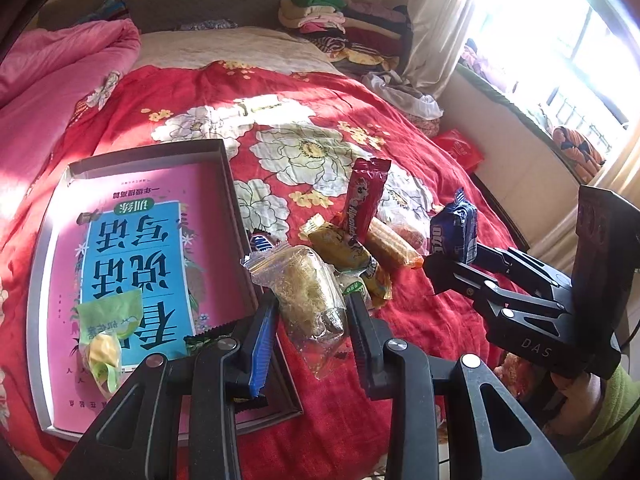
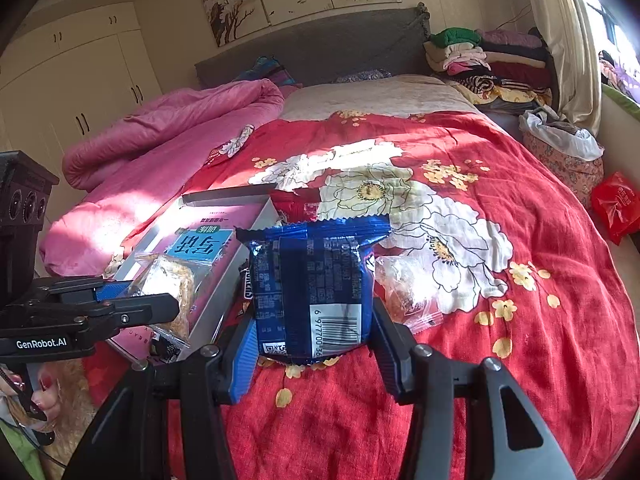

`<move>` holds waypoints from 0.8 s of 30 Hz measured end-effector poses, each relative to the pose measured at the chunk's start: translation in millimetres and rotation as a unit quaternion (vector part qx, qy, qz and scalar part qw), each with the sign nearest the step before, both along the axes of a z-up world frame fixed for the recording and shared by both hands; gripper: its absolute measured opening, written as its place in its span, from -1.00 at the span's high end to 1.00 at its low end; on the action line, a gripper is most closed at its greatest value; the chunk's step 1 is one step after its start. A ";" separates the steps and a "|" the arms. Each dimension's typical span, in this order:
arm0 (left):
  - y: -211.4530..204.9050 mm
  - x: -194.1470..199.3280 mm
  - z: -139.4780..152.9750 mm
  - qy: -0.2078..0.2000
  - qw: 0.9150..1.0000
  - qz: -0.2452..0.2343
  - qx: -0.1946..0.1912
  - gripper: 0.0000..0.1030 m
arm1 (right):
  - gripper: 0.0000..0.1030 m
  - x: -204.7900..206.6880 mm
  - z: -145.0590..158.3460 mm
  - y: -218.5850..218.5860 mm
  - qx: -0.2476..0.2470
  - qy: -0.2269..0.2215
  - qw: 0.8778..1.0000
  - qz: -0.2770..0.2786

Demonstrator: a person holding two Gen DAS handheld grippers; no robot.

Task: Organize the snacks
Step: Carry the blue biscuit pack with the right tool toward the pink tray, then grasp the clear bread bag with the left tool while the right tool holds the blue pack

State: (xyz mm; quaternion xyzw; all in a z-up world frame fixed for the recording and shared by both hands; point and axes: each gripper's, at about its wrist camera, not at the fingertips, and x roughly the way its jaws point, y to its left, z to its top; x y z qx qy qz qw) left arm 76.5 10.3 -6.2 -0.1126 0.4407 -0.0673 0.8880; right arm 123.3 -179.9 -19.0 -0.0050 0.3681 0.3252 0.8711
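On the red floral bedspread [image 1: 320, 92] a shallow grey box [image 1: 224, 152] is lying open, holding a pink-and-blue book [image 1: 136, 248] with a green-wrapped sweet [image 1: 104, 336] resting on it. The left gripper [image 1: 310, 308] is pinching a clear-wrapped pastry [image 1: 304, 292] just beside the box. The right gripper [image 2: 314, 332] is clamping a blue packet [image 2: 312, 280] above the loose snack pile [image 1: 360, 236].

Sunlit bedroom: grey headboard [image 2: 320, 46], cream wardrobes [image 2: 76, 80] (dark handles), bright curtained window [image 1: 560, 40].
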 end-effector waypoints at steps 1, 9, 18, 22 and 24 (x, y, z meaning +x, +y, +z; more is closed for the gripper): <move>1.6 -1.7 0.6 0.000 1.000 0.002 0.000 0.31 | 0.01 -0.9 0.8 0.9 -0.001 -0.003 1.000 0.002; 14.5 -7.1 7.1 -0.010 1.000 0.021 -0.002 0.31 | 0.00 -8.6 7.0 9.1 -0.001 -0.014 1.000 0.015; 30.6 -13.5 16.2 -0.024 0.999 0.040 -0.004 0.31 | 0.00 -18.3 15.0 21.9 0.000 -0.027 0.999 0.035; 38.8 -17.7 20.1 -0.031 0.998 0.050 -0.004 0.31 | 0.00 -23.3 18.1 27.9 0.002 -0.029 0.999 0.042; 42.7 -19.4 21.9 -0.034 0.998 0.055 -0.004 0.31 | 0.00 -24.8 19.0 30.8 0.001 -0.030 0.999 0.045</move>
